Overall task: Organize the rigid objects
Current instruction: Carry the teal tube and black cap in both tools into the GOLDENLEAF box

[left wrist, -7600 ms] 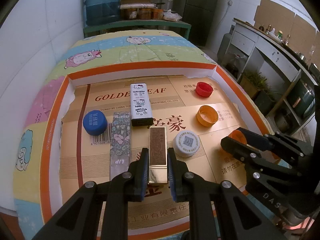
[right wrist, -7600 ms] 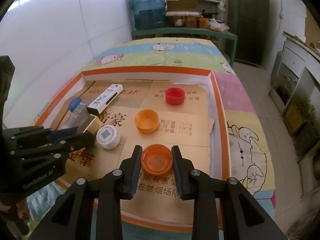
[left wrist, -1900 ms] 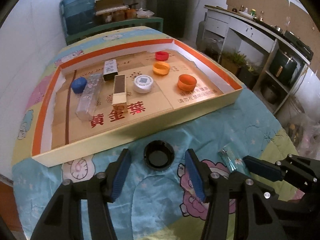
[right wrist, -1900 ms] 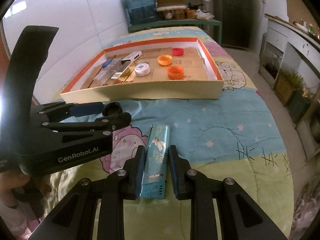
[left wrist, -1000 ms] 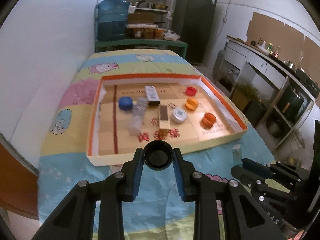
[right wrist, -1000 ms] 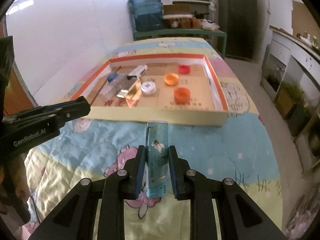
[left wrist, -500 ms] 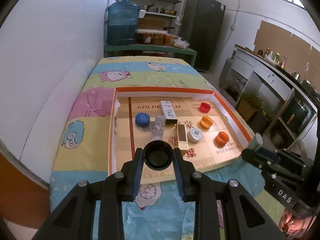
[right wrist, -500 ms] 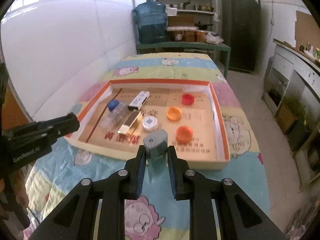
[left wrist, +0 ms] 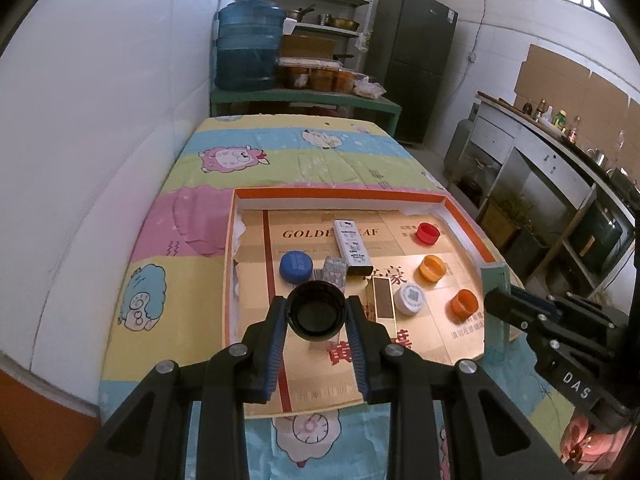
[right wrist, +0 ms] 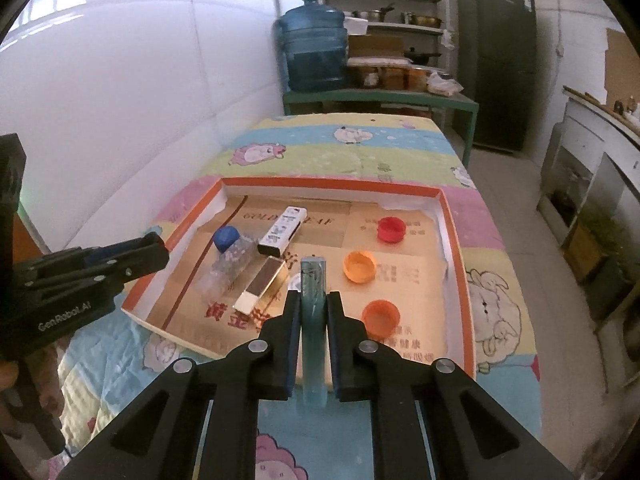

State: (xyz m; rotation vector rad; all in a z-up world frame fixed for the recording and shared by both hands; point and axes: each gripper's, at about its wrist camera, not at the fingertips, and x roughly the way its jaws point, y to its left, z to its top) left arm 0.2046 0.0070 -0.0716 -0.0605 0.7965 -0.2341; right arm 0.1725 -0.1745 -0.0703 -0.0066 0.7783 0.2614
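My left gripper [left wrist: 317,312] is shut on a black bottle cap [left wrist: 316,313], held open side up above the near edge of the cardboard tray [left wrist: 344,196]. My right gripper [right wrist: 313,304] is shut on a slim teal box [right wrist: 313,320], held on edge above the tray's [right wrist: 328,182] near side. In the tray, a blue cap [left wrist: 296,266], a clear patterned box [left wrist: 334,270], a white Hello Kitty box [left wrist: 352,246] and a gold box [left wrist: 384,300] lie at left. A white cap [left wrist: 410,299], two orange caps [left wrist: 431,268] [left wrist: 464,302] and a red cap [left wrist: 427,233] lie at right.
The tray rests on a cartoon-print quilt [left wrist: 280,156] against a white wall on the left. A green bench with a blue water jug [left wrist: 248,48] stands beyond the bed. Cabinets and shelves [left wrist: 560,184] line the right side.
Both grippers closed on the black cap and the teal box on the quilt, lifted them and carried them forward over the tray. The right gripper turned the teal box onto its edge.
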